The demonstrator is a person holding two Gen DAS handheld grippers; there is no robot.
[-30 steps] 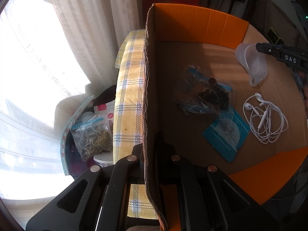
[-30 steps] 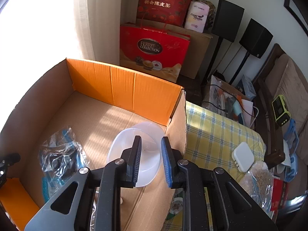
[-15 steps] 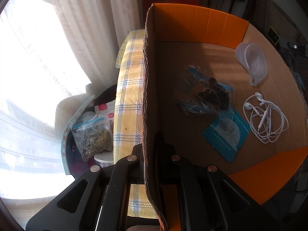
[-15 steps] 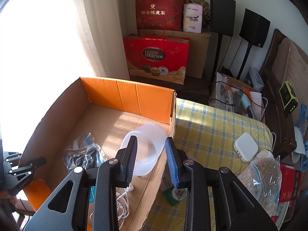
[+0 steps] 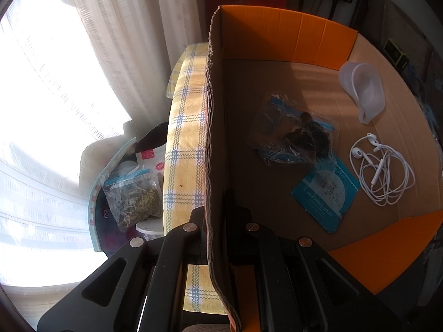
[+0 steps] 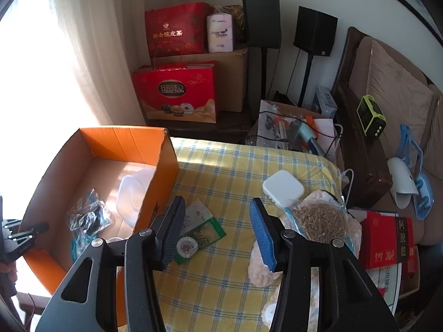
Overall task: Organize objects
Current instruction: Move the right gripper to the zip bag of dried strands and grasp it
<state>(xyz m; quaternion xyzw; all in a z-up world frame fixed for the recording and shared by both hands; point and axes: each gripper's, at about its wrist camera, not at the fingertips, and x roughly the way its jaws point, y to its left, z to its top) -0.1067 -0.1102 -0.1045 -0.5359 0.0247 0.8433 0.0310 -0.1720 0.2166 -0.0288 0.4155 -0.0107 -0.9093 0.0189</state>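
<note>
An orange cardboard box stands on the yellow checked table. Inside lie a clear plastic container, a bag of dark dried pieces, a blue packet and white earphones. My left gripper is shut on the box's near wall. My right gripper is open and empty above the table, right of the box. Below it lie a green packet and a small round cup. A white square case and a bag of grain lie further right.
A bag of dried leaves lies in a bin left of the table. Red gift bags, speakers and a crate of clutter stand behind the table. A sofa is at the right.
My right gripper let go of the clear container in the box, opened wide, and moved up and right out of the box to above the table. My left gripper stayed clamped on the box wall.
</note>
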